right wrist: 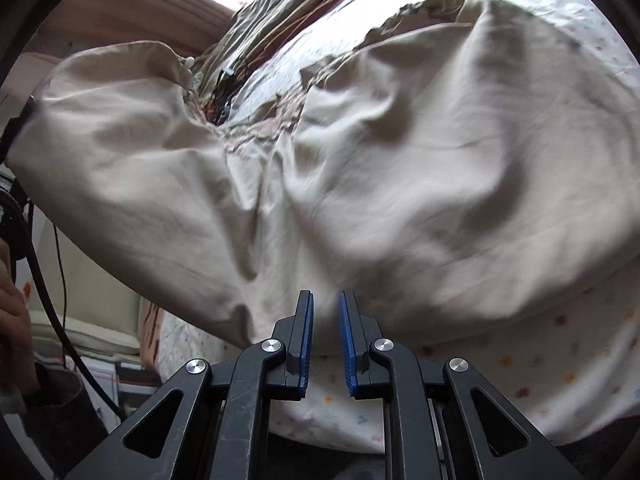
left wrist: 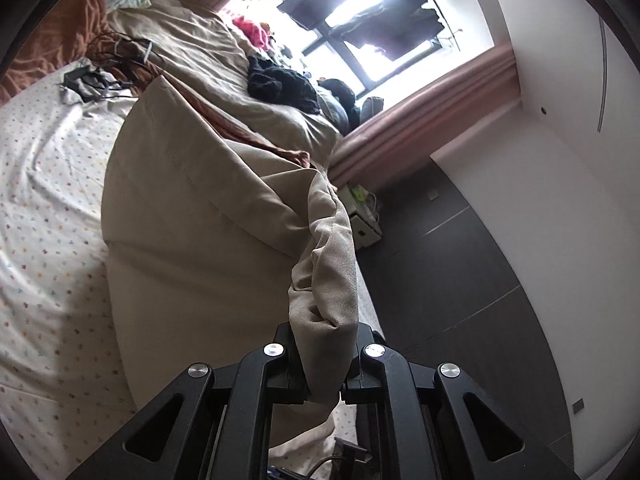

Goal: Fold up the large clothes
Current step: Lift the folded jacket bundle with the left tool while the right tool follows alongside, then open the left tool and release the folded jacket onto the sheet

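Observation:
A large beige garment (left wrist: 200,200) lies across the white patterned bed sheet (left wrist: 48,200). My left gripper (left wrist: 324,332) is shut on a bunched edge of it, and that edge hangs off the bed's side, lifted and drawn taut. In the right wrist view the same garment (right wrist: 400,160) spreads rumpled over the sheet (right wrist: 560,340), its left part raised. My right gripper (right wrist: 326,300) hovers just above the garment's near edge. Its blue pads (right wrist: 308,340) stand a narrow gap apart with nothing between them.
A beige and brown duvet (left wrist: 208,52) is piled at the far side, with black clothes (left wrist: 280,80) and a cabled device (left wrist: 92,80) on it. Dark floor (left wrist: 460,280) and a white box (left wrist: 364,220) lie beside the bed. A hand (right wrist: 12,312) and black cable (right wrist: 44,280) are at left.

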